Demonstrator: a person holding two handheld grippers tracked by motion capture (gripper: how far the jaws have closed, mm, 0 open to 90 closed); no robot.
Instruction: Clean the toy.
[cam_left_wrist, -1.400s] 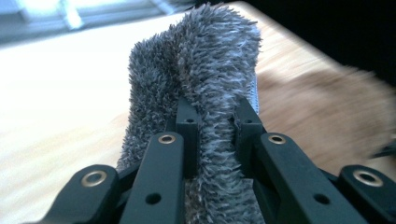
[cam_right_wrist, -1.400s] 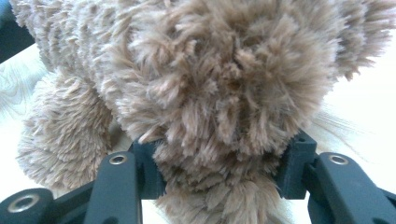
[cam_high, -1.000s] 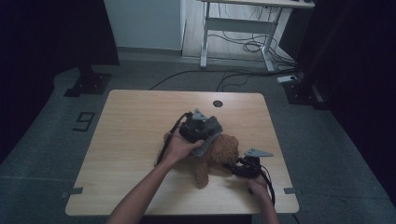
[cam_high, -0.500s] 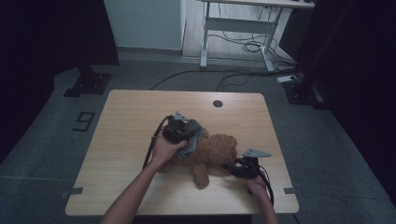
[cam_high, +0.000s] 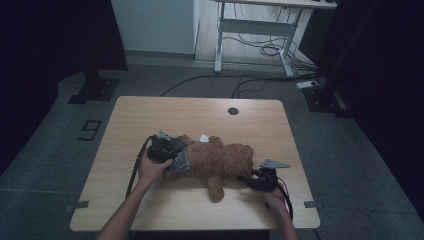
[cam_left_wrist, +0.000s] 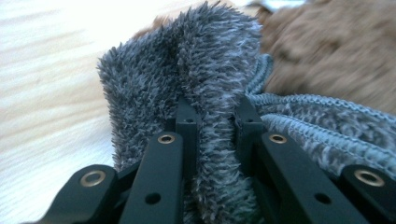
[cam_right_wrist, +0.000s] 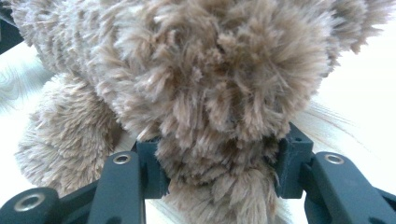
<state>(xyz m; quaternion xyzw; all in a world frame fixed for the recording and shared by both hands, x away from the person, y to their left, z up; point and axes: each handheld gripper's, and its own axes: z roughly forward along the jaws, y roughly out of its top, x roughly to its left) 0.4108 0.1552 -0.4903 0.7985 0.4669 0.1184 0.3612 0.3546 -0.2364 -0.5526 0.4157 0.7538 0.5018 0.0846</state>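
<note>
While both claws grip, the grey garment is only partly off the teddy bear.
The left gripper (cam_high: 175, 159) pinches the grey fleece garment (cam_left_wrist: 187, 79) at the bear's end; the right gripper (cam_high: 250, 181) clamps the brown teddy bear (cam_high: 225, 160) by one plush limb, lying on the table (cam_high: 150, 115).

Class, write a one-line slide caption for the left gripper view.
Left hand-held gripper pinching a fold of fuzzy grey cloth beside a brown teddy bear.

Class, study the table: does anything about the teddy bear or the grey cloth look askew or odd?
Yes. The teddy bear lies flat across the table rather than sitting up. The grey cloth is bunched at one end of the bear, pinched in the left gripper, not spread. The right gripper clamps the other end.
</note>
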